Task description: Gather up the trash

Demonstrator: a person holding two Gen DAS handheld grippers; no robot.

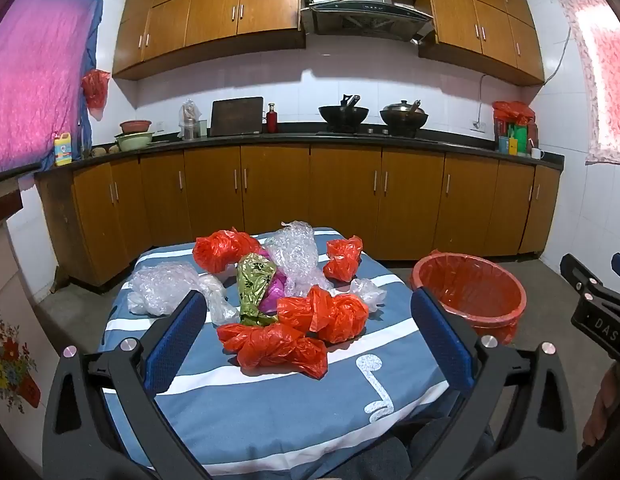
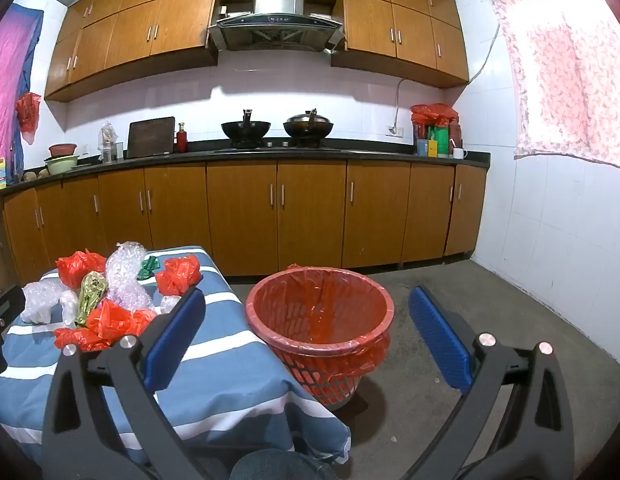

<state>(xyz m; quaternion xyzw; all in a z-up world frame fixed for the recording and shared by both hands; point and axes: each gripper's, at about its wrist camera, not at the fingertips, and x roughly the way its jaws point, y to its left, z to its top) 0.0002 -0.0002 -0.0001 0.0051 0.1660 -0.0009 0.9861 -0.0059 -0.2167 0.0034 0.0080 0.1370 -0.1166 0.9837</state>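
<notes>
A heap of trash lies on the small table with the blue striped cloth (image 1: pixel 270 400). It holds several crumpled red plastic bags (image 1: pixel 274 346), clear bubble wrap (image 1: pixel 294 256), a clear bag (image 1: pixel 162 286) and a green-gold foil bag (image 1: pixel 254 280). My left gripper (image 1: pixel 310 300) is open, just in front of the heap, with nothing between its blue pads. A red basket bin with a red liner (image 2: pixel 322 344) stands on the floor right of the table. My right gripper (image 2: pixel 306 296) is open above and before the bin, holding nothing. The heap (image 2: pixel 110 312) lies to its left.
Wooden cabinets and a black counter (image 1: pixel 310 140) with two woks (image 1: pixel 344 114) run along the far wall. Grey concrete floor (image 2: pixel 490 300) spreads around the bin. A white tiled wall (image 2: pixel 550 240) closes the right side. A hand (image 1: pixel 602 400) shows at the right edge.
</notes>
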